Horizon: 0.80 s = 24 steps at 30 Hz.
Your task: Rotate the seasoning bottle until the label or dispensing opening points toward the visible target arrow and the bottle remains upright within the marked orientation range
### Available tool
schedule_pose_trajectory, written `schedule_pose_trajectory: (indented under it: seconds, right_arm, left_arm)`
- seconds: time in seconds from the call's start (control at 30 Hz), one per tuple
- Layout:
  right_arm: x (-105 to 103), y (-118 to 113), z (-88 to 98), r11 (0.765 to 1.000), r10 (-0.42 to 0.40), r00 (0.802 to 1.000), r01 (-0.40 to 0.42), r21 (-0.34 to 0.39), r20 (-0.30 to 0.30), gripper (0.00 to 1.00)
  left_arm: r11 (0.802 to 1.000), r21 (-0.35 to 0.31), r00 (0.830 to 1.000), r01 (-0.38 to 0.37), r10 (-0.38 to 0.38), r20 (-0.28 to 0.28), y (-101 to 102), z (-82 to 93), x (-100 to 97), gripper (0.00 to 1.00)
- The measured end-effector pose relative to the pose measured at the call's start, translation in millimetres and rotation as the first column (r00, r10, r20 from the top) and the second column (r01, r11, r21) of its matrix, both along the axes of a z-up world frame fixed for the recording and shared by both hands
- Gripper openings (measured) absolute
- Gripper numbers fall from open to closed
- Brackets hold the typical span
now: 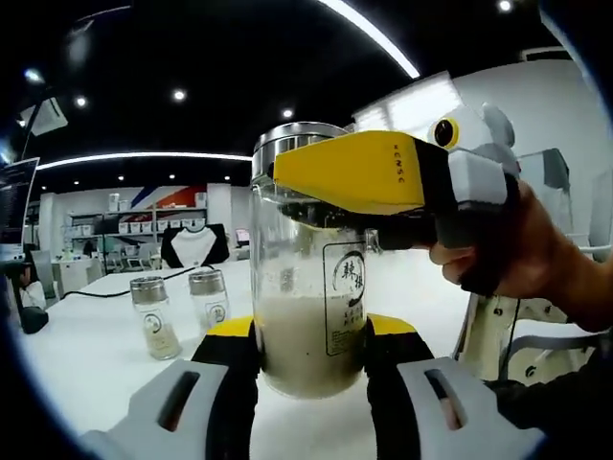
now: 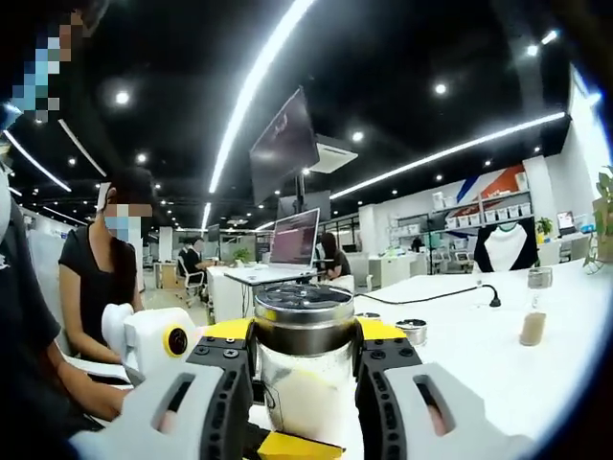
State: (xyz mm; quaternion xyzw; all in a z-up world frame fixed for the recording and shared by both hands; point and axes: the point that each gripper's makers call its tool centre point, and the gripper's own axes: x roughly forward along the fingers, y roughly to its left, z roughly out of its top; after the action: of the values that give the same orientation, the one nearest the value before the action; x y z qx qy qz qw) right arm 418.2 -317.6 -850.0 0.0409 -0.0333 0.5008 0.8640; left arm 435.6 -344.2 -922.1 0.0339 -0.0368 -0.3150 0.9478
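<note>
In the left gripper view, the left gripper rises from the bottom edge with its black, yellow-tipped jaws pressed against either side of the seasoning bottle, clamping the lower body of the glass. The bottle stands upright on the white table, holds a pale powder in its lower half, and shows a label with dark characters turned toward the camera and slightly to the right. Its metal lid sits on top. Reaching in from the right, the right gripper lies across the neck just under the lid, held by a person's hand. In the right gripper view, the same gripper has its jaws closed on the bottle's neck, with the ribbed metal lid between the yellow tips and the left gripper's body low at the left. Farther back on the table in the left gripper view stand two small shaker jars, side by side and well apart from the bottle, with a black cable running behind them. Beyond that, a seated person is at the left of the right gripper view, with monitors on desks behind.
</note>
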Motion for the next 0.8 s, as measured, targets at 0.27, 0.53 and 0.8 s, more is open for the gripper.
schedule_pose_trajectory:
  seconds: [0.27, 0.53, 0.8]
  right_arm:
    - [7.2, 0.8, -5.6, 0.998, -0.044, 0.999, 0.044, -0.035, -0.012, 0.37]
    - [27.3, -8.4, -10.4, 0.996, -0.066, 0.998, 0.065, -0.054, -0.017, 0.37]
    - [49.1, -20.6, -4.2, 0.996, -0.074, 0.997, 0.074, -0.055, 0.000, 0.37]
  left_arm:
    - [1.000, -0.016, 1.000, -0.022, 0.022, -0.013, 0.5, -6.7, 4.4, 0.45]
    - [0.999, 0.020, 0.997, 0.047, -0.046, -0.056, 7.6, -10.5, 7.0, 0.56]
    - [0.998, 0.063, 0.998, 0.031, -0.027, -0.065, 29.5, -12.4, 13.5, 0.65]
